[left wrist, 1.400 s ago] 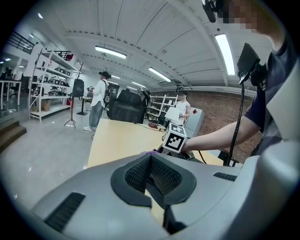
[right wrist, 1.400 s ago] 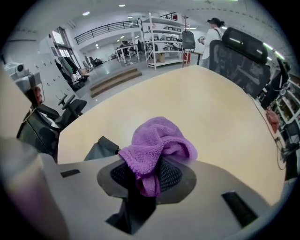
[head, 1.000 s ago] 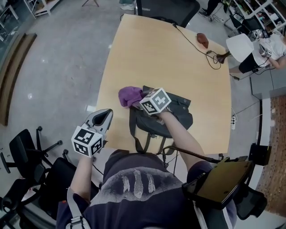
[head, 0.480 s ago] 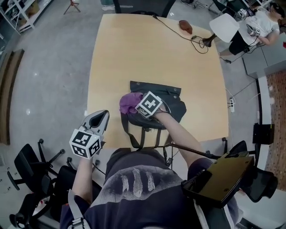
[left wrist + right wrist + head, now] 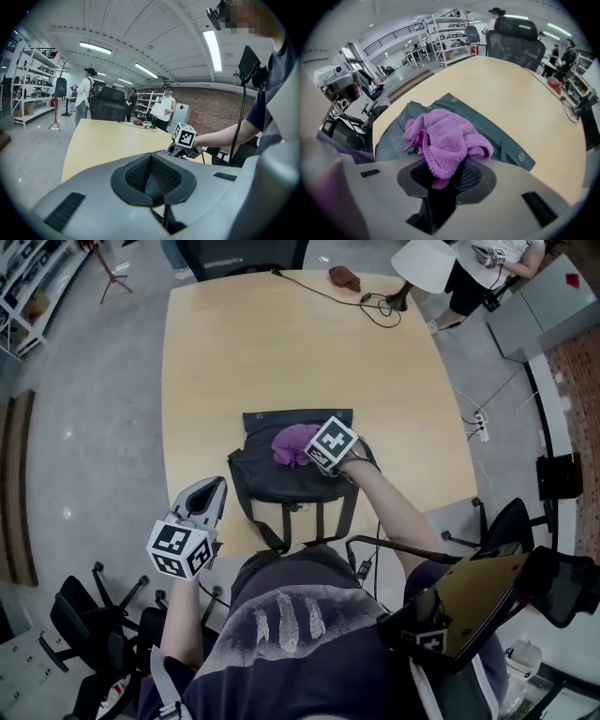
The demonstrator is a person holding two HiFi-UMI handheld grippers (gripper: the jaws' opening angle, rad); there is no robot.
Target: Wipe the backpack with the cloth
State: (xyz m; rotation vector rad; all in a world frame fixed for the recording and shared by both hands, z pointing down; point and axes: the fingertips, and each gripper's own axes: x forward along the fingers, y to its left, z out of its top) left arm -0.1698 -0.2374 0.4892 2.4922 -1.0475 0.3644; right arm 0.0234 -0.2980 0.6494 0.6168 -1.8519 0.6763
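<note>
Space is plentiful on the pale wooden table (image 5: 281,352), a broad top with rounded corners: its middle and far half lie bare, and only a black cable (image 5: 373,304) and a small brown object (image 5: 344,277) sit at the far edge. The dark grey fabric backpack (image 5: 272,479) lies flat close to the near edge, with open wood to its left and right. Its black straps (image 5: 323,519) run toward the person and reach that edge.

The purple terry cloth (image 5: 293,443) sits bunched on the upper part of the backpack, soft and looped in texture against the smooth, matte bag. The right gripper (image 5: 443,176) is clenched on it. A fold of the cloth is pinched between the ribbed black pads while the rest spills forward onto the bag.

The left gripper (image 5: 152,176) is held by the table's near left corner, apart from the backpack. Its jaws are pressed together with nothing between them.

The head view gives the layout and the table's outline. The right gripper view alone shows the cloth's knit, the bag's flap and a round snap on it, a black office chair (image 5: 518,44) at the table's far end and metal shelving (image 5: 440,37) beyond. The left gripper view shows the table from its side, people standing at its far end and a brick wall behind
</note>
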